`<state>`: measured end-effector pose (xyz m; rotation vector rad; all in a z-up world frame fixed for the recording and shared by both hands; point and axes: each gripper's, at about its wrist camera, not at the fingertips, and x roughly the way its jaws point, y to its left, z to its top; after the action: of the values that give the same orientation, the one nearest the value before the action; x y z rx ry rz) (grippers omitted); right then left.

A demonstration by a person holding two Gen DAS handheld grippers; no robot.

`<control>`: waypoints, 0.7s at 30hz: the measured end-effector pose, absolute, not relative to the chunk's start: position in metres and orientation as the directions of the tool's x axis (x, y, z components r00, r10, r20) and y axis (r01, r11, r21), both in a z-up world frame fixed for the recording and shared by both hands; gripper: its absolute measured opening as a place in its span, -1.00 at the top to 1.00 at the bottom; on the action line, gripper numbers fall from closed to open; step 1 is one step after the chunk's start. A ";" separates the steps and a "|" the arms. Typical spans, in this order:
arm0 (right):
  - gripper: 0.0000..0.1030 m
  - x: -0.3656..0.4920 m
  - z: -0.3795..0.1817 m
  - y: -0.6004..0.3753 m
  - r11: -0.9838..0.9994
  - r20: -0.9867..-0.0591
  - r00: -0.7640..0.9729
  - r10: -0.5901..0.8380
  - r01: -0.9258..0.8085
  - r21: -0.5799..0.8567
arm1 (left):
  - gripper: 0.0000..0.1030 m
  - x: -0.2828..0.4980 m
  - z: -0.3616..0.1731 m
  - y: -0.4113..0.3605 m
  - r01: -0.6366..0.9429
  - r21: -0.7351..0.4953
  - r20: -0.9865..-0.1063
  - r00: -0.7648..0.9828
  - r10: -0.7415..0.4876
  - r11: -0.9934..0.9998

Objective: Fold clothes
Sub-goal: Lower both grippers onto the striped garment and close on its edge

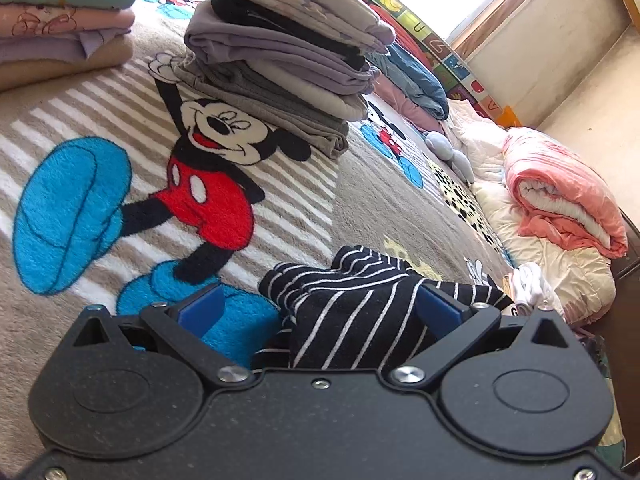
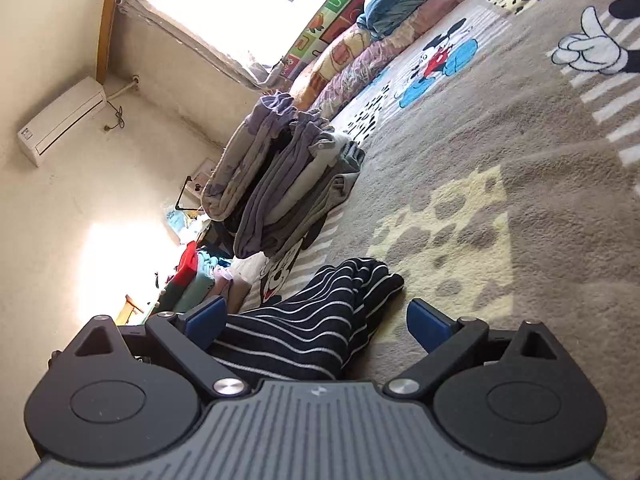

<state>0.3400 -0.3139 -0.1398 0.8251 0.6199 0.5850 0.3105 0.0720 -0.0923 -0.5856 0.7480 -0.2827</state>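
On the bed, over the cartoon-mouse blanket [image 1: 340,200], I have both grippers low and close to the fabric. Left gripper [image 1: 320,304]: blue pads spread wide, the navy striped garment [image 1: 360,300] bunched between them and running back under the body of the tool (it lies against the right-hand pad, but I see no pinch on it). Right gripper [image 2: 316,316]: jaws also wide apart, the same striped garment [image 2: 312,320] lying between them, crowded toward the left pad, with bare blanket showing before the other pad; nothing is clamped. The garment sits crumpled on the blanket, its far end resting near a yellow spotted patch [image 2: 448,224] of the print. Beyond it, in the left view, a stack of folded clothes [image 1: 280,60] in greys, lilac and a floral print stands on the blanket, partly over the mouse figure's raised arm. A second folded stack [image 1: 60,20] sits at the upper left, well apart from the first. At the right edge, a rolled pink quilt [image 1: 568,200] lies on a cream cover. The right view, heavily tilted, also shows a wall-mounted air conditioner [image 2: 60,120] and a bright window.
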 end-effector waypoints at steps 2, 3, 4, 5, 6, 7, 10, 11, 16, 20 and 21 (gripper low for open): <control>-0.87 0.352 -0.145 -0.313 0.539 -0.277 0.669 0.690 -0.219 0.814 | -0.98 0.312 -0.095 0.068 0.055 -0.606 -0.546 0.696 -0.465 0.794; -0.87 0.357 -0.148 -0.313 0.533 -0.278 0.665 0.693 -0.213 0.819 | -0.98 0.312 -0.097 0.066 0.062 -0.609 -0.544 0.693 -0.473 0.791; -0.87 0.361 -0.150 -0.312 0.530 -0.278 0.663 0.695 -0.211 0.822 | -0.97 0.312 -0.099 0.064 0.068 -0.612 -0.542 0.689 -0.481 0.788; -0.87 0.364 -0.150 -0.310 0.529 -0.276 0.660 0.698 -0.215 0.821 | -0.96 0.312 -0.100 0.062 0.074 -0.614 -0.542 0.684 -0.488 0.786; -0.87 0.366 -0.150 -0.308 0.532 -0.278 0.657 0.701 -0.221 0.817 | -0.86 0.312 -0.102 0.060 0.080 -0.616 -0.541 0.680 -0.494 0.784; -0.86 0.366 -0.150 -0.304 0.543 -0.286 0.652 0.702 -0.231 0.807 | -0.77 0.311 -0.102 0.058 0.091 -0.616 -0.537 0.679 -0.501 0.783; -0.10 0.364 -0.152 -0.296 0.532 -0.280 0.623 0.730 -0.260 0.806 | -0.40 0.308 -0.099 0.053 0.131 -0.607 -0.518 0.682 -0.516 0.784; 0.08 0.363 -0.153 -0.295 0.522 -0.276 0.613 0.740 -0.266 0.810 | -0.34 0.306 -0.097 0.052 0.147 -0.593 -0.515 0.686 -0.513 0.792; 0.57 0.348 -0.142 -0.291 0.516 -0.225 0.631 0.743 -0.325 0.793 | 0.10 0.292 -0.086 0.041 0.237 -0.500 -0.506 0.701 -0.503 0.833; 0.70 0.324 -0.130 -0.294 0.507 -0.160 0.672 0.724 -0.359 0.784 | 0.39 0.270 -0.073 0.026 0.342 -0.366 -0.487 0.721 -0.492 0.865; 0.71 0.316 -0.125 -0.295 0.509 -0.148 0.681 0.717 -0.366 0.779 | 0.41 0.264 -0.070 0.022 0.365 -0.337 -0.483 0.725 -0.492 0.868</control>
<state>0.3160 -0.2945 -0.1254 0.7939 0.4950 0.6856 0.2642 0.0224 -0.0697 -0.2255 0.5947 -0.4767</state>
